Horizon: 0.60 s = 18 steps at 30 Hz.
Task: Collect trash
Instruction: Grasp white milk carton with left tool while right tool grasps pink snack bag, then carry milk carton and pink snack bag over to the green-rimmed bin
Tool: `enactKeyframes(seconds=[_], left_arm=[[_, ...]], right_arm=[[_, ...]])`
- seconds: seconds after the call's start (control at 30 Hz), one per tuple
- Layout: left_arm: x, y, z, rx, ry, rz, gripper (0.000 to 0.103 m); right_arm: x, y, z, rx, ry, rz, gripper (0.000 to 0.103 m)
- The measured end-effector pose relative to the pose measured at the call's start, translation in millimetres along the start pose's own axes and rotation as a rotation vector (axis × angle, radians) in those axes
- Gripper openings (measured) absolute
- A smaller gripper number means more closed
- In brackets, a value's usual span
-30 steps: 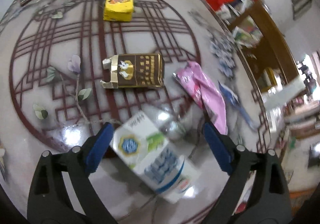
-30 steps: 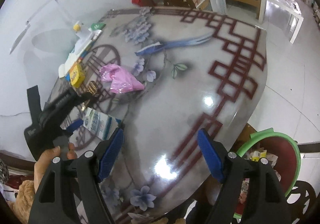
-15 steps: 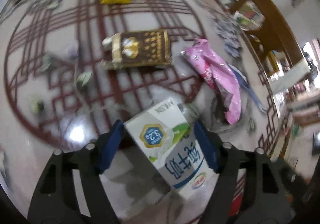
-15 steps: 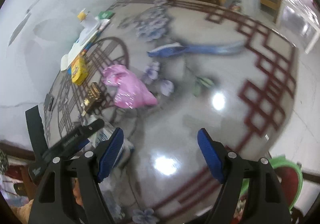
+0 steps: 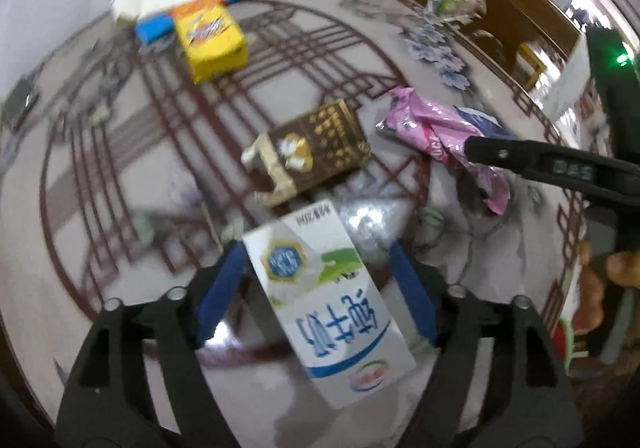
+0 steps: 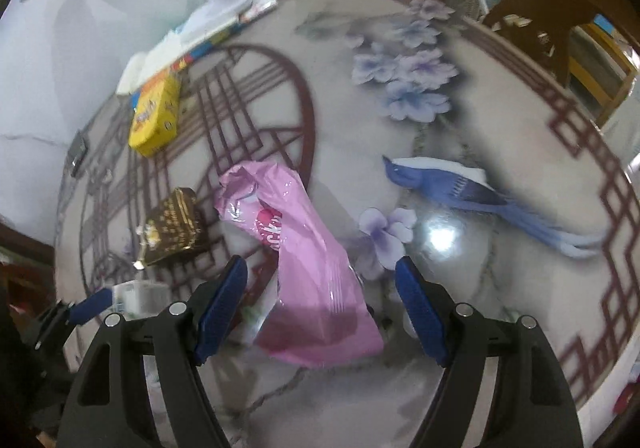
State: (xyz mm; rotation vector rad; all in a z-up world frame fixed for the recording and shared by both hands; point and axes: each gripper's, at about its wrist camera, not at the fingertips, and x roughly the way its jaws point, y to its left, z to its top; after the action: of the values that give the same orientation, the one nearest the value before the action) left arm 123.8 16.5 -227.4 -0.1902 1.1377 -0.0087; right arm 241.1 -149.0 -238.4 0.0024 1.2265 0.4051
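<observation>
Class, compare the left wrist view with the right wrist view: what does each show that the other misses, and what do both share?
Left only: the milk carton's printed face, held between the left claw's fingers. Right only: the blue painted bird on the tabletop and the right claw open around the pink wrapper. Both: pink wrapper, brown box, yellow box.

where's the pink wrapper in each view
Left wrist: the pink wrapper lies right of centre, behind the other gripper's black arm.
Right wrist: the wrapper is at centre, between the open blue fingers.
Shared landmark: the brown and gold box beside it.
</observation>
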Motion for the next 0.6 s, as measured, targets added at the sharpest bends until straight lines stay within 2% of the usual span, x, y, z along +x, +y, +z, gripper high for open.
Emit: enactKeyframes(seconds=[0.1,0.17,0.2,0.4,0.5,0.6], left_arm=[[-2.4,7.1,-9.0,-0.108,-0.008,-0.006,0.074],[2.2,9.0,-12.3,-0.143,0.018,0.000,0.074],[2.7,9.7,-14.8,-0.153,0.031,0.001,0.074],[0.2,17.8,-22.3,-0.212,0.025,0.002,0.074],[-2.5,17.4,-23.9,-0.203,0.010,-0.010,0.060],[-6.5,16.8,-22.5,-0.194,-0.002,-0.026,0.059]], right_arm=[[14.0,0.5,0.1,-0.026,0.028,-0.020,0.072],[18.8,0.9,-2.5,-0.032,0.041,-0.031,0.057],[20.1,0.2,-3.9,-0.031,0.048,-0.031,0.046],[2.3,-0.6,-17.5,-0.024,-0.003,-0.033,0.040],[-13.5,1.8,-23.7,-0.012,-0.027,-0.017,0.040],[-36.6,5.9,-32.1,0.003,-0.063,-0.001,0.040]])
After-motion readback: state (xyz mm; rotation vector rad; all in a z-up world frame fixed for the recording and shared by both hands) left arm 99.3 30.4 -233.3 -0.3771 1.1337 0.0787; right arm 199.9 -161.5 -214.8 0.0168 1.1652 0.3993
